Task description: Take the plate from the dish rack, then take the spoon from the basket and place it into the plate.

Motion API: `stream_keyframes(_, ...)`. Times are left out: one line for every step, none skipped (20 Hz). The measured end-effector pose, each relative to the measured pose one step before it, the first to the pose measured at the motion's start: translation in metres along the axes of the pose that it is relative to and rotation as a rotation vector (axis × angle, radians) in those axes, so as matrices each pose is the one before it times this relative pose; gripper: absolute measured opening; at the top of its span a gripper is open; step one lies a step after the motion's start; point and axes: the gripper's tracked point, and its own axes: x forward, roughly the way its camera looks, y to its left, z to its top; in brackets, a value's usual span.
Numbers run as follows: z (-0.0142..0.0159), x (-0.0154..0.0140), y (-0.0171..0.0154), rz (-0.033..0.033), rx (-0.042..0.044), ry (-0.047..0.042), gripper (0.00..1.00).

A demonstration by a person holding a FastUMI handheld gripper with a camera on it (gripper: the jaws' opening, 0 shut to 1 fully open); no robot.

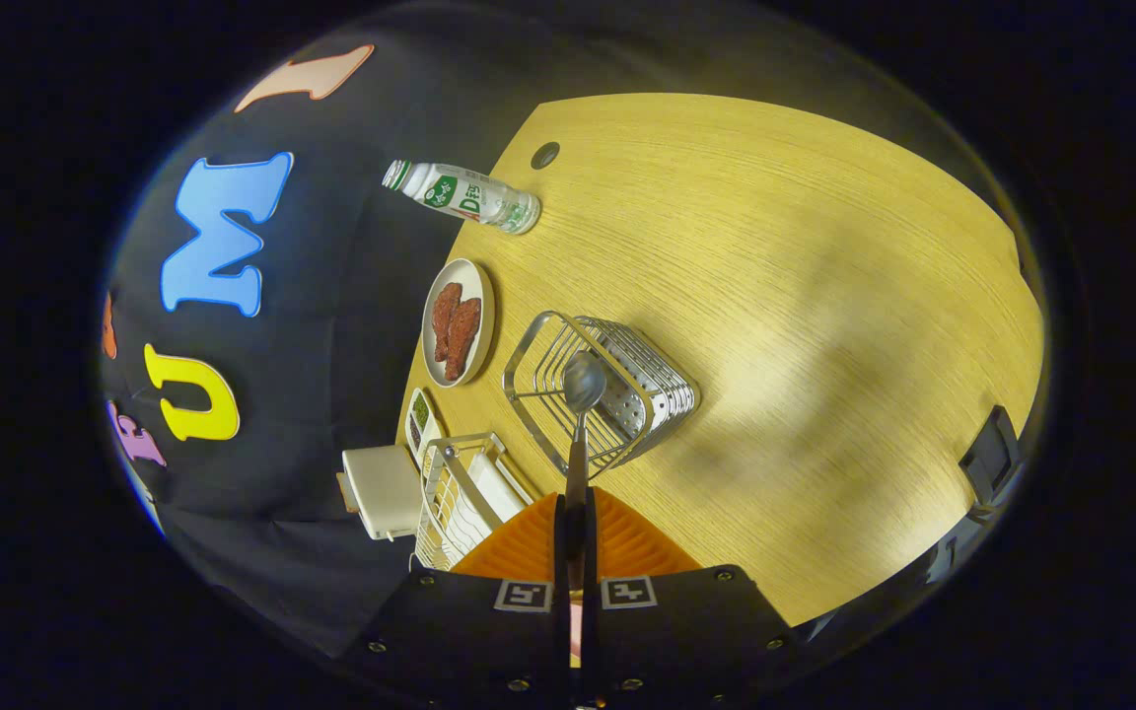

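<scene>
Fingers of my gripper [575,523] pinch the spoon [580,414] by its handle, bowl held up just ahead over the wire basket [617,394], dish rack [464,498] beside them.

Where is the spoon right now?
The gripper holds the spoon by its handle, with the bowl sticking out ahead over the wire basket.
</scene>
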Motion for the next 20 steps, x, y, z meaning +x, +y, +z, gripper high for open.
stream_keyframes(-0.00075,-0.00237,0.00034,-0.00565,0.00912,0.00567,0.04)
stream_keyframes(-0.00233,-0.00265,-0.00179,-0.00381,0.00455,0.00741,0.04)
stream_keyframes(-0.00081,-0.00216,0.00069,0.00187,0.00531,0.00753,0.04)
stream_keyframes(-0.00175,-0.00198,-0.00065,0.00299,0.00694,0.00844,0.04)
stream_keyframes(0.00058,-0.00324,0.00152,0.00774,0.01126,0.00210,0.04)
stream_keyframes(-0.00243,-0.00300,0.00169,0.01158,-0.00310,0.00592,0.04)
stream_keyframes(0.00055,-0.00369,-0.00073,0.00135,-0.00640,-0.00192,0.04)
stream_keyframes(-0.00069,-0.00444,0.00286,0.01353,0.00103,-0.00060,0.04)
stream_keyframes(-0.00070,-0.00428,0.00478,0.01715,0.00903,0.00511,0.04)
stream_keyframes(0.00062,-0.00317,0.00317,0.00772,0.00159,-0.00656,0.04)
stream_keyframes(0.00036,-0.00280,-0.00090,-0.00907,-0.01498,-0.00747,0.04)
stream_keyframes(-0.00177,-0.00475,0.00213,0.00472,-0.01515,-0.00450,0.04)
stream_keyframes(-0.00150,-0.00487,0.00451,0.01403,0.00196,0.00170,0.04)
stream_keyframes(-0.00039,-0.00427,0.00445,0.01301,0.00498,-0.00094,0.04)
stream_keyframes(-0.00179,-0.00276,0.00499,0.01201,-0.00307,0.00364,0.04)
stream_keyframes(-0.00389,-0.00347,0.00254,0.00626,-0.01136,0.00399,0.04)
stream_keyframes(-0.00403,-0.00334,0.00343,0.00561,-0.01586,0.00443,0.04)
stream_keyframes(-0.00664,-0.00241,0.00586,0.00750,-0.01526,0.00984,0.04)
stream_keyframes(-0.00705,-0.00164,0.00696,0.01178,-0.01578,0.01440,0.04)
stream_keyframes(-0.00903,-0.00176,0.00521,0.00953,-0.01531,0.01551,0.04)
